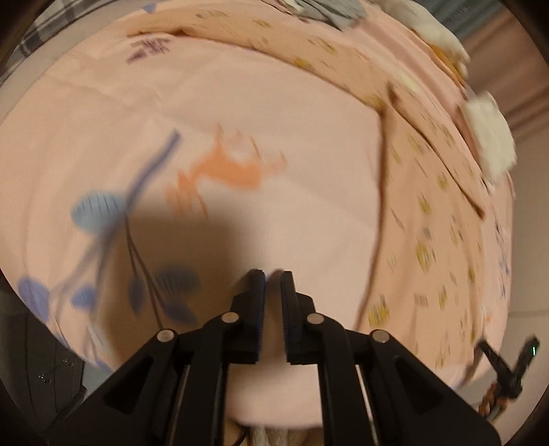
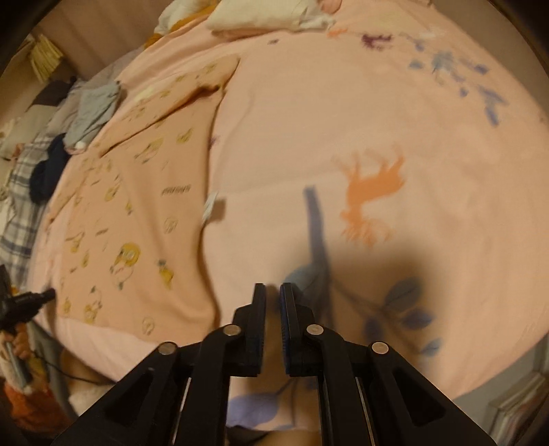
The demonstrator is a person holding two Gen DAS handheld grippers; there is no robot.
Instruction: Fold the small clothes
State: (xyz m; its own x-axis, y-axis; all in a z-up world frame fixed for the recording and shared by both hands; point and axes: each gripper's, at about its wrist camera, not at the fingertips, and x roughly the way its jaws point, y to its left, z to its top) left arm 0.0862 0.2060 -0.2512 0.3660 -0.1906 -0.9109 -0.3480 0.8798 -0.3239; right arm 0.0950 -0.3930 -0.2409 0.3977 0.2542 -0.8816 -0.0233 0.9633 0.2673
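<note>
A pink garment with small yellow cartoon prints (image 2: 137,212) lies spread flat on the pink bedsheet (image 2: 343,120); it also shows at the right of the left wrist view (image 1: 429,206). My left gripper (image 1: 273,274) hovers over bare sheet to the left of the garment, its jaws nearly closed with a narrow gap and nothing between them. My right gripper (image 2: 273,288) hovers over the sheet just right of the garment's edge, jaws also nearly closed and empty. The left gripper shows at the left edge of the right wrist view (image 2: 31,302).
The sheet has an orange deer print (image 2: 374,185) and blue leaf prints (image 1: 99,206). A grey garment (image 2: 92,109) and a dark blue one (image 2: 44,171) lie beyond the pink garment. White folded clothes (image 1: 490,137) and a cream pile (image 2: 260,17) lie at the far side.
</note>
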